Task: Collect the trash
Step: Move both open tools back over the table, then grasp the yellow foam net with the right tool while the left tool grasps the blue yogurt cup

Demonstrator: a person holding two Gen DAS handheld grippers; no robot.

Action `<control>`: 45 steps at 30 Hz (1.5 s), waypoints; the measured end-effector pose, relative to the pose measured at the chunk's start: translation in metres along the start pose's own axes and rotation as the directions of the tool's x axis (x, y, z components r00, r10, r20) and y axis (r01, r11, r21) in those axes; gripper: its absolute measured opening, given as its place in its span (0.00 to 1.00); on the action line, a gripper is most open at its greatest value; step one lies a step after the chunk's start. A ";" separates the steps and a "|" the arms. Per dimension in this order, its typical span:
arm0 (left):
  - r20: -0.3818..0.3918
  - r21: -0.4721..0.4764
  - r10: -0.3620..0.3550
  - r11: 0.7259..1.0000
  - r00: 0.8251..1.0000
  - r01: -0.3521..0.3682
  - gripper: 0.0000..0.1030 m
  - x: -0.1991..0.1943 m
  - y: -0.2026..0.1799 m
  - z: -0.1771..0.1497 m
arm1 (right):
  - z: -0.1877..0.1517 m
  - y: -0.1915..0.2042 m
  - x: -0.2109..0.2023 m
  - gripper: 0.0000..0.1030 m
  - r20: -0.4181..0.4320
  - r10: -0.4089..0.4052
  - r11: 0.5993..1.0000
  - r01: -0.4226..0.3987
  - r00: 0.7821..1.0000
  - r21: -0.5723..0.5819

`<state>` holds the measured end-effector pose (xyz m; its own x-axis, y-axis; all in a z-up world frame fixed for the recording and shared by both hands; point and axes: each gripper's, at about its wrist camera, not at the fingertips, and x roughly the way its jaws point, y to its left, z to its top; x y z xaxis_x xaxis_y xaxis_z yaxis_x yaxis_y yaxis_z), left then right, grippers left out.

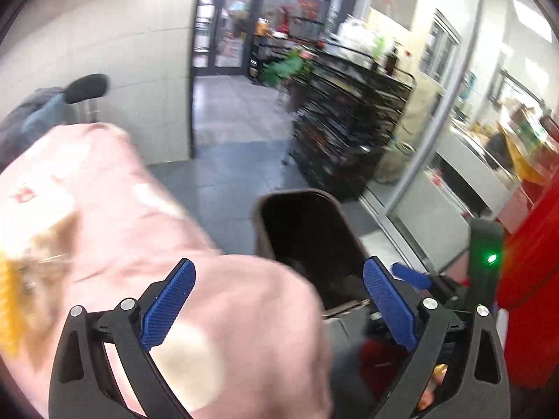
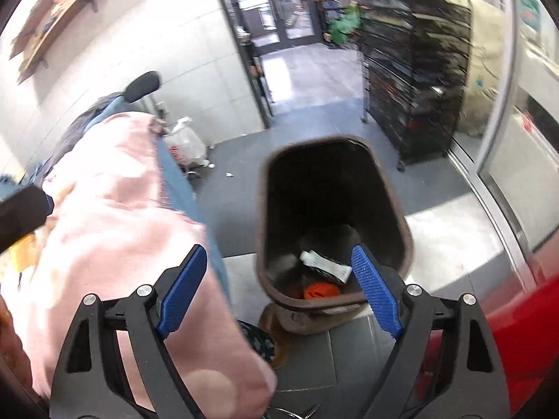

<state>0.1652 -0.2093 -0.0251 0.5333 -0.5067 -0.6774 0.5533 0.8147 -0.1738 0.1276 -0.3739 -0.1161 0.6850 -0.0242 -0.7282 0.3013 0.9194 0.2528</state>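
The left tongs stand spread wide with nothing between their blue ribbed pads, and the right tongs are likewise spread and empty. Below both sits a dark brown plastic waste bin with a rounded rectangular rim, standing open on the grey tiled floor. At its bottom lie a white squeezed tube and a crumpled orange scrap, the tube just above the scrap (the rest of the inside is too dark to read). To the left of the bin a large pale pink cloth bundle fills the near view. A clear plastic bag with something red inside rests on the floor by the white tiled wall, with small white scraps nearby. A black wire rack stands beyond the bin.
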 end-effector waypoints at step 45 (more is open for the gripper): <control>0.081 -0.676 0.329 0.712 0.941 -0.191 0.94 -0.116 0.303 -0.075 | -0.018 0.339 0.018 0.19 -0.319 0.451 0.749 -0.548 0.834 -0.374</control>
<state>0.2232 0.1179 -0.0527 0.7359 -0.2314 -0.6363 -0.1407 0.8670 -0.4780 0.2303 -0.0561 -0.0551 0.4954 0.5194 -0.6963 -0.3976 0.8482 0.3499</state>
